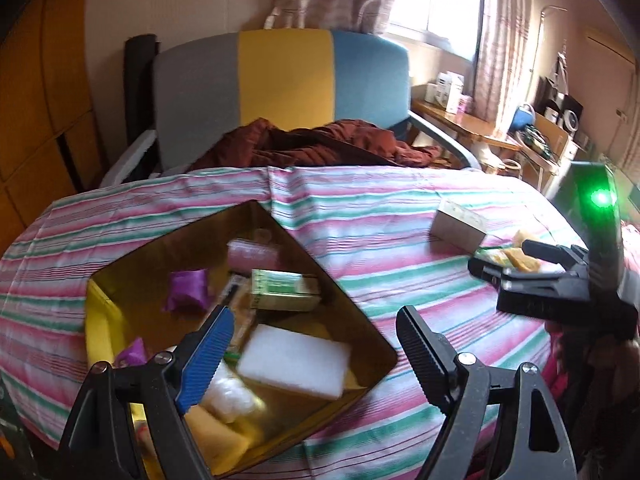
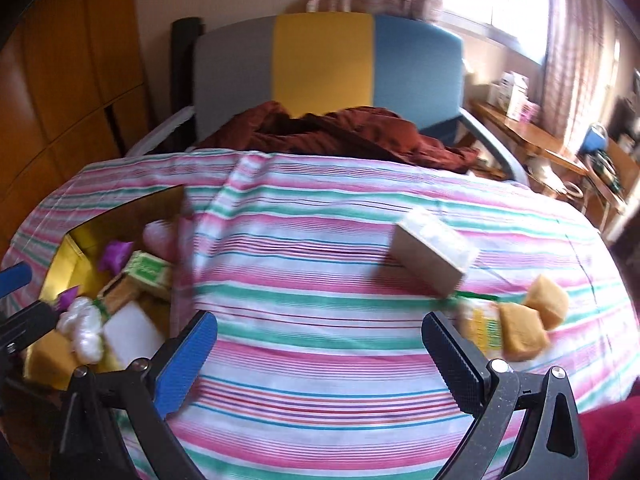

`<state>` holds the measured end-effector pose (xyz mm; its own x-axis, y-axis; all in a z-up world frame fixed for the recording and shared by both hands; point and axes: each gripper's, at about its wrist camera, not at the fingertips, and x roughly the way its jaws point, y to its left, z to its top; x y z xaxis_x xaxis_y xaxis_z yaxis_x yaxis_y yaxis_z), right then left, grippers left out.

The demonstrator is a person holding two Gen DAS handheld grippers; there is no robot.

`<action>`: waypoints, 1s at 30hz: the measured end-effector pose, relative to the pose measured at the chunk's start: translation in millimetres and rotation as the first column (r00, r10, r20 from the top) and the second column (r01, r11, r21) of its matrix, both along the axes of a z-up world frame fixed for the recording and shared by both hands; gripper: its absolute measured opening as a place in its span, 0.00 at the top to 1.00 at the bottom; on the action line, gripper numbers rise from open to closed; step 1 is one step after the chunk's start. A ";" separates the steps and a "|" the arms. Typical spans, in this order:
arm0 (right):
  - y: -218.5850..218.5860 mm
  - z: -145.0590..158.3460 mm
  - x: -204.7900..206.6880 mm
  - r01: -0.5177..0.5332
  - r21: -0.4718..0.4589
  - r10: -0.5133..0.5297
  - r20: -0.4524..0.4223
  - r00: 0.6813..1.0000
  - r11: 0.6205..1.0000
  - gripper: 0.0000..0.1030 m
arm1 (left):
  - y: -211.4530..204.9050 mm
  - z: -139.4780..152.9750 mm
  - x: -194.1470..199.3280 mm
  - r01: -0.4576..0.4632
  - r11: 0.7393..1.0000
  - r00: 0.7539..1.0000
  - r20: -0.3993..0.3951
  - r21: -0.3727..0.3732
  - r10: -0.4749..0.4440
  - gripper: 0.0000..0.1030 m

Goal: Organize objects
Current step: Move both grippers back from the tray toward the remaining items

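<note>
1. Left wrist view. The left hand-held gripper (image 1: 314,344) stood released, jaws wide apart and holding nothing, above the near corner of a gold-lined box (image 1: 362,314) in the lower left of the frame. The box sat on a striped-cloth table (image 1: 400,216).
2. Same view, box contents: white foam block (image 1: 294,360), green carton (image 1: 286,290), purple packet (image 1: 187,290), pink roll (image 1: 253,254). These lay loose together, apparently already gathered in.
3. Same view, right of frame: the right hand-held gripper (image 1: 490,262) hung over yellow items near the table's edge, a tan box (image 1: 458,226) just beyond it.
4. Right wrist view. The right hand-held gripper (image 2: 320,346) was likewise released and empty, bare cloth between its jaws.
5. Same view, right of frame: two tan sponge blocks (image 2: 524,336) and a yellow-green packet (image 2: 482,328) lay just beside the right jaw; the tan box stood above them, tilted. Judged still to be collected.
6. Same view, lower left: the gold-lined box, well apart from those items, was probably their destination.
</note>
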<state>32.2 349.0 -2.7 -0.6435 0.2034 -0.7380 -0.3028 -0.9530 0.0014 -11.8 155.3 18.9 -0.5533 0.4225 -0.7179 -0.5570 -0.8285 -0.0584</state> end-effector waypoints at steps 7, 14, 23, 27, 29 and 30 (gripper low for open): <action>69.6 -7.9 23.5 0.175 -0.048 -0.174 0.027 0.984 0.983 0.00 | 34.9 -8.8 11.8 0.103 0.994 0.994 0.030 -0.025 -0.102 0.18; 149.7 -4.7 58.7 0.400 -0.088 -0.402 0.003 0.916 0.912 0.00 | 62.4 -19.3 18.7 0.169 0.984 0.984 0.061 -0.053 -0.166 0.18; 229.3 -20.8 107.6 0.620 -0.305 -0.656 -0.020 0.754 0.723 0.00 | 101.8 -42.7 18.4 0.238 0.968 0.963 0.145 -0.081 -0.225 0.18; 235.0 -22.5 117.1 0.617 -0.372 -0.675 -0.037 0.737 0.694 0.00 | 124.5 -53.7 20.6 0.275 0.956 0.950 0.177 -0.098 -0.256 0.18; 237.5 -23.5 120.6 0.607 -0.409 -0.679 -0.042 0.733 0.681 0.00 | 135.3 -56.4 22.4 0.292 0.951 0.946 0.180 -0.106 -0.270 0.18; 239.1 -24.3 121.8 0.607 -0.420 -0.683 -0.042 0.729 0.674 0.00 | 141.1 -56.5 23.4 0.301 0.947 0.943 0.179 -0.108 -0.279 0.18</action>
